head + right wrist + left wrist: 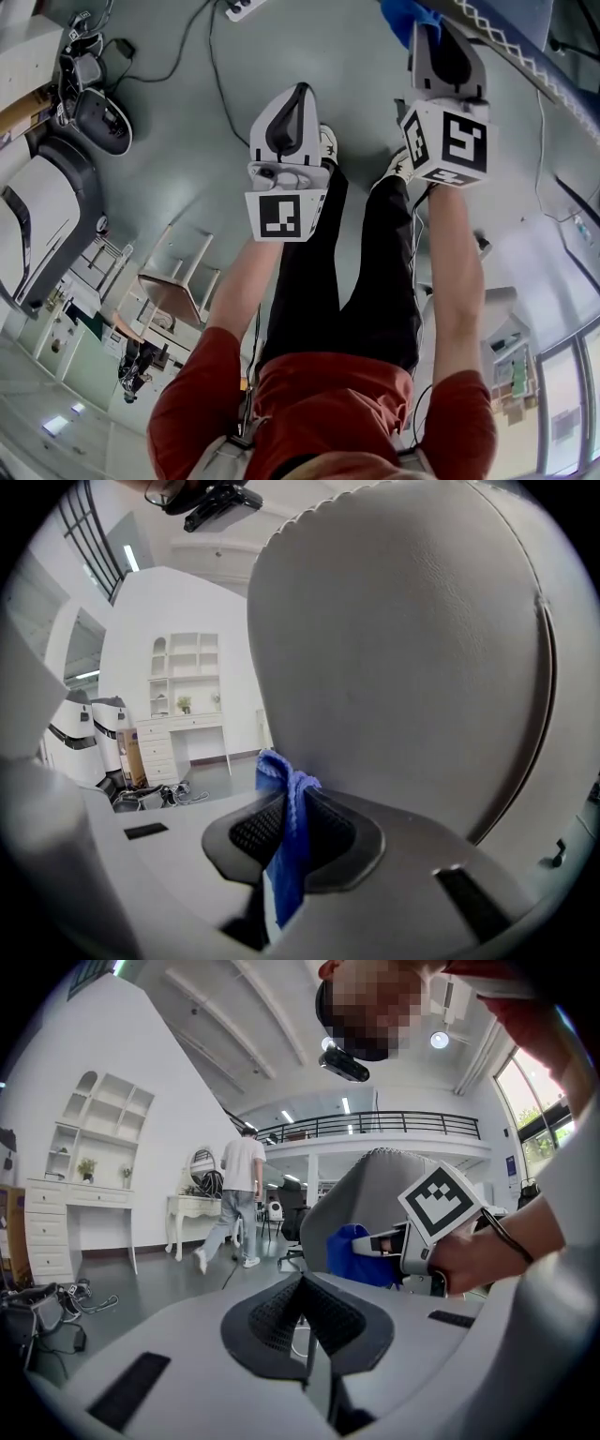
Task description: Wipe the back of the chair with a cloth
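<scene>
Blue cloth [281, 874] is pinched in the right gripper [289, 803], just before the grey chair back [403, 658]; contact is unclear. The left gripper [306, 1309], near the chair back, is clenched on nothing. Only a thin fold is gripped, so rubbing friction could drag it free.

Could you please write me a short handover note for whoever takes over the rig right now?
Left hand-held gripper: shut, empty, touching nothing.
Right hand-held gripper: shut on the blue cloth, held right at the grey chair back; contact unclear.
Done: cloth gripped and at the chair back.
Left: wipe across the chair back; how much is already wiped cannot be told.
</scene>
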Demonstrator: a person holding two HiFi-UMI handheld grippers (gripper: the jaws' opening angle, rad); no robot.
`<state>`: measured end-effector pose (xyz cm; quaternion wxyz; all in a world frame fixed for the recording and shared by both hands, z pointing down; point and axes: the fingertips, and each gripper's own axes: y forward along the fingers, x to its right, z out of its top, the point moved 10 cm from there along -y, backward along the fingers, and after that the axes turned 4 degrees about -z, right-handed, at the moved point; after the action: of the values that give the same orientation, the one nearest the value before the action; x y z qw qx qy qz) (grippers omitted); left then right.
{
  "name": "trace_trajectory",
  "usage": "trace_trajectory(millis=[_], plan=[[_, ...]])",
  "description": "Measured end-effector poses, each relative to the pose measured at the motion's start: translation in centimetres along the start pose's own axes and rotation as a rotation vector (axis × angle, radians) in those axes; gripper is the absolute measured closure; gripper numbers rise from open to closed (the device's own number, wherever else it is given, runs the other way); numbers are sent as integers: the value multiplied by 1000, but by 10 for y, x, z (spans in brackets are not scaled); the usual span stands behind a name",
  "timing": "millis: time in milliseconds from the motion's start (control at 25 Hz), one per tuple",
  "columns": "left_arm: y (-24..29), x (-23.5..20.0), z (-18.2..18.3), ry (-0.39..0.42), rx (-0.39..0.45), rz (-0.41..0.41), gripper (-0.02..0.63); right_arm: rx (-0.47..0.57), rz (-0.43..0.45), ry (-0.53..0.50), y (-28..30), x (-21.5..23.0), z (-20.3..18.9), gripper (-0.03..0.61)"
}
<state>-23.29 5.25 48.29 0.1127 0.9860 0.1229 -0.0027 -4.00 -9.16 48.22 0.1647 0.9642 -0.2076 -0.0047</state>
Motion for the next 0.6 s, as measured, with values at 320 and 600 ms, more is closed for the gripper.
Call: trace_trajectory(millis=[320,600], plan=[[15,27,-1,16,-22,-45,600,-2,2,-21,-10,21,-8,529],[39,72,-3,33,-17,-113,600,-12,-62,-5,-35,72,-21,529]])
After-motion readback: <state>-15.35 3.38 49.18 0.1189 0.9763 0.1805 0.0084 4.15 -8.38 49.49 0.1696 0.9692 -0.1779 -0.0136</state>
